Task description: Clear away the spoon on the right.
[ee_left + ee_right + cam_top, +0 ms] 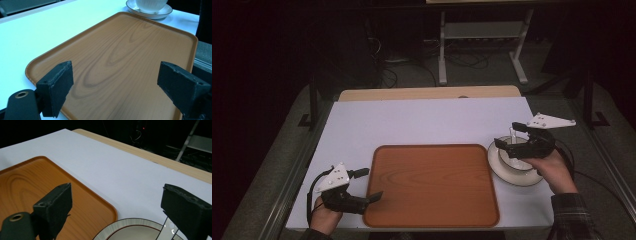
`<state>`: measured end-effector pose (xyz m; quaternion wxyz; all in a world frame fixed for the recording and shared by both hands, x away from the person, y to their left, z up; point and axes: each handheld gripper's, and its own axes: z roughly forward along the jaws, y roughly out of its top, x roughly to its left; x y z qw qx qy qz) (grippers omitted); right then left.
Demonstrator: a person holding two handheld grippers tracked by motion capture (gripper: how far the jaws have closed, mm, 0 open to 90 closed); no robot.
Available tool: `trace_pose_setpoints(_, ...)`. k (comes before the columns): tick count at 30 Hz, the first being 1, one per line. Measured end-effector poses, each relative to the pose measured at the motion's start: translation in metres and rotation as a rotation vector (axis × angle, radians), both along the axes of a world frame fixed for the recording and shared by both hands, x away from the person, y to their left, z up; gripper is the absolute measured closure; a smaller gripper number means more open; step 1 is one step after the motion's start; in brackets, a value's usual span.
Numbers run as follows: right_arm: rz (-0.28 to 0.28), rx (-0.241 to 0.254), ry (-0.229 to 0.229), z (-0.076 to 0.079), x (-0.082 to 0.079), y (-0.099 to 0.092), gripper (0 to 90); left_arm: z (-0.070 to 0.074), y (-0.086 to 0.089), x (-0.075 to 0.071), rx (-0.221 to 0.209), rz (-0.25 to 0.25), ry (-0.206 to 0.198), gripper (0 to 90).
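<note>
An orange-brown wood-grain tray (pixel 432 185) lies empty at the middle front of the table. My left gripper (pixel 368 185) is open at the tray's left edge, and its jaws straddle the tray's corner (pixel 125 50) in the left gripper view. A white saucer (pixel 513 174) with a dark rim sits just right of the tray and holds a white ribbed cup (pixel 151 3). My right gripper (pixel 510 135) hovers open over the saucer. In the right gripper view the saucer rim (pixel 125 223) lies below the jaws. A thin pale piece (pixel 168 231) beside the right jaw is too cropped to identify.
A white sheet (pixel 422 125) covers the table, with a bare wooden strip (pixel 427 93) along the far edge. Beyond it stand a metal frame (pixel 482 45) and cables on the dark floor. Open sheet lies behind and left of the tray.
</note>
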<state>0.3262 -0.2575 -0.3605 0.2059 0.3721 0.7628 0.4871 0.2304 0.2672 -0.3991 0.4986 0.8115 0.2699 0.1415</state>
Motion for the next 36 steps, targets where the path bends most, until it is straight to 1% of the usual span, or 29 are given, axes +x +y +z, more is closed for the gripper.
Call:
trace_pose_setpoints(6, -0.018, -0.004, 0.015, -0.001, 0.010, -0.003, 13.5, 0.000, 0.000, 0.001, -0.002, 0.002, 0.002, 12.8)
trace_pose_setpoints(7, -0.026, -0.008, 0.018, -0.002, 0.012, -0.003, 15.1, 0.000, 0.000, 0.001, -0.003, 0.002, 0.001, 12.8)
trace_pose_setpoints(9, -0.025, 0.000, 0.036, -0.003, 0.015, -0.005, 19.7, -0.001, 0.000, 0.001, -0.004, 0.002, 0.002, 12.8)
trace_pose_setpoints(12, -0.030, -0.013, 0.054, -0.006, 0.019, -0.005, 29.8, -0.001, 0.000, 0.001, -0.004, 0.002, 0.003, 12.8)
trace_pose_setpoints(14, -0.047, -0.029, 0.057, -0.008, 0.021, -0.004, 38.5, -0.001, 0.000, 0.001, -0.003, 0.000, 0.003, 12.8)
trace_pose_setpoints(15, -0.040, -0.032, 0.059, -0.009, 0.023, -0.004, 40.7, -0.001, -0.001, 0.001, -0.004, 0.000, 0.006, 12.8)
trace_pose_setpoints(17, -0.056, -0.043, 0.069, -0.011, 0.026, -0.004, 48.0, -0.001, -0.001, 0.001, -0.004, -0.001, 0.006, 12.8)
trace_pose_setpoints(21, -0.061, -0.054, 0.098, -0.015, 0.030, -0.004, 59.2, -0.001, -0.001, 0.002, -0.005, 0.000, 0.007, 12.8)
trace_pose_setpoints(22, -0.066, -0.058, 0.095, -0.016, 0.032, -0.005, 62.0, -0.001, -0.001, 0.002, -0.005, -0.001, 0.006, 12.8)
trace_pose_setpoints(23, -0.083, -0.064, 0.097, -0.017, 0.033, -0.005, 67.2, -0.001, -0.001, 0.002, -0.005, -0.002, 0.006, 12.8)
trace_pose_setpoints(24, -0.089, -0.072, 0.103, -0.018, 0.034, -0.005, 69.0, -0.001, -0.001, 0.002, -0.005, -0.002, 0.006, 12.8)
trace_pose_setpoints(26, -0.102, -0.072, 0.112, -0.020, 0.037, -0.007, 77.6, -0.001, -0.001, 0.002, -0.005, -0.002, 0.006, 12.8)
trace_pose_setpoints(29, -0.116, -0.072, 0.128, -0.023, 0.041, -0.008, 86.3, -0.002, -0.001, 0.003, -0.005, 0.000, 0.006, 12.8)
trace_pose_setpoints(31, -0.132, -0.086, 0.130, -0.025, 0.044, -0.008, 89.1, -0.002, -0.001, 0.003, -0.005, -0.001, 0.005, 12.8)
trace_pose_setpoints(34, -0.140, -0.086, 0.140, -0.026, 0.046, -0.009, 89.2, -0.002, -0.001, 0.003, -0.004, 0.000, 0.005, 12.8)
trace_pose_setpoints(36, -0.149, -0.095, 0.145, -0.027, 0.047, -0.009, 89.3, -0.002, -0.001, 0.003, -0.003, 0.000, 0.007, 12.8)
